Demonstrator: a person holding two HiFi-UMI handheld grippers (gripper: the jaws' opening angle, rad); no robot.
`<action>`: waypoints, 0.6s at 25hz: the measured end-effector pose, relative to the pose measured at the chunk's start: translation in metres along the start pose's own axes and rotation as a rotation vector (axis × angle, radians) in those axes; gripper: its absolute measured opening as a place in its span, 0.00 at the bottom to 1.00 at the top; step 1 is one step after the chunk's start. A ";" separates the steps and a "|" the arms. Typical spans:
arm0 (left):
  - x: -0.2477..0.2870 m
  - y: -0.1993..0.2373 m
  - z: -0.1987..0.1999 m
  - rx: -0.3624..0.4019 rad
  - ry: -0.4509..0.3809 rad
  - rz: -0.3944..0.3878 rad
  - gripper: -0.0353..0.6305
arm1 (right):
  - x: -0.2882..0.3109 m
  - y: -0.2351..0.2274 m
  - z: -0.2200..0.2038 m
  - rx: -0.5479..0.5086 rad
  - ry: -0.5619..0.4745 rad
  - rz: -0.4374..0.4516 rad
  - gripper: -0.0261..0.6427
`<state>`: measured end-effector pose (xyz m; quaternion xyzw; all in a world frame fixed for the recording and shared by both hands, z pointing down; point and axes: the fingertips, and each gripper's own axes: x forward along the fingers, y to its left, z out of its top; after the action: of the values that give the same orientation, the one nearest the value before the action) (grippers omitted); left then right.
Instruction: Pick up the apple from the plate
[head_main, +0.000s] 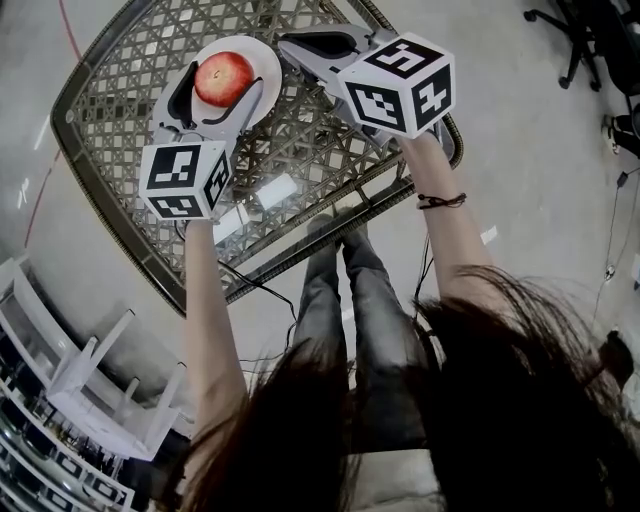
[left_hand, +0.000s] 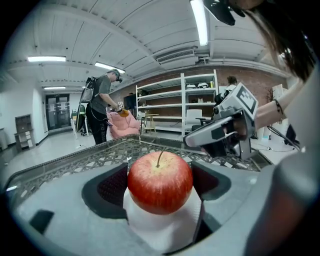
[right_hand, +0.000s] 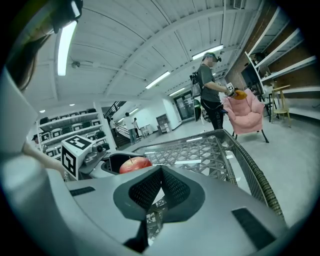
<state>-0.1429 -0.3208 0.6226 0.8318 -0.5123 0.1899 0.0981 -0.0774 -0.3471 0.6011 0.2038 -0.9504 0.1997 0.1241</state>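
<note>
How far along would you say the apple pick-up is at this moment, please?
Done: the approach; the left gripper has its jaws against both sides of the round red apple. In hand: the grasp; the apple looks to rest on the white round plate. Left: lifting it clear. The right gripper is shut, empty, over the woven lattice table.

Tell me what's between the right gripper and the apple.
In the head view, only the white plate's rim and the left gripper's near jaw lie between the right gripper and the apple.
</note>
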 end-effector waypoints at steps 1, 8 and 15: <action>-0.001 0.000 0.001 -0.004 -0.002 0.001 0.66 | 0.000 0.001 0.001 0.000 -0.001 0.001 0.05; -0.009 -0.001 0.008 -0.022 -0.014 0.005 0.66 | -0.001 0.008 0.006 -0.005 0.000 0.005 0.05; -0.025 -0.007 0.023 -0.059 -0.033 0.010 0.66 | -0.006 0.020 0.018 0.001 -0.012 0.010 0.05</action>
<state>-0.1416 -0.3054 0.5918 0.8291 -0.5232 0.1616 0.1130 -0.0831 -0.3363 0.5768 0.2000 -0.9521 0.1994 0.1175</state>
